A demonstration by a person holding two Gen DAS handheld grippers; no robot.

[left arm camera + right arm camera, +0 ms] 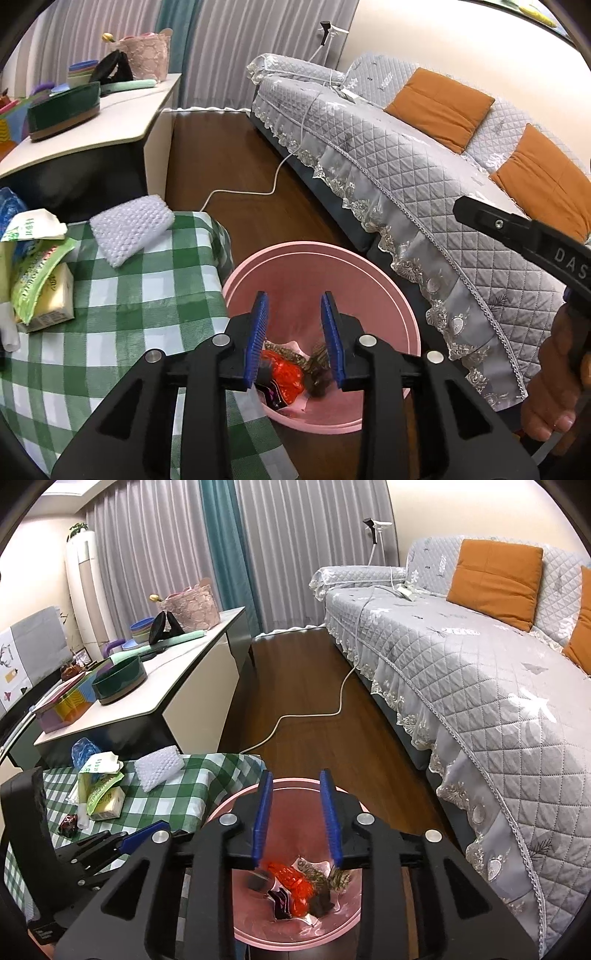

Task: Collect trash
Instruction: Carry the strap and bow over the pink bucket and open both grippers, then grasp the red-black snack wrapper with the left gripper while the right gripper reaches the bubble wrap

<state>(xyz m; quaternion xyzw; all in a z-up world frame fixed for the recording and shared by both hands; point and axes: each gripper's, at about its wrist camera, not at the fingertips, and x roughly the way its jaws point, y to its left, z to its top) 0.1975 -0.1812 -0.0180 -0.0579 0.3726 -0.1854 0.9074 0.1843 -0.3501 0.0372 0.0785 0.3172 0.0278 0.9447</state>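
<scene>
Crinkled red wrapper (291, 882) in round pink bin (343, 919) — glossy plastic.

grey quilted sofa (480, 672), orange cushions (496, 581)

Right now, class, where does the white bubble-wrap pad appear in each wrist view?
Left wrist: bubble-wrap pad upper left, on the far edge of the checked tablecloth.
Right wrist: the pad left of centre, same far edge.
Shared landmark: pink bin beside the cloth's corner.
</scene>
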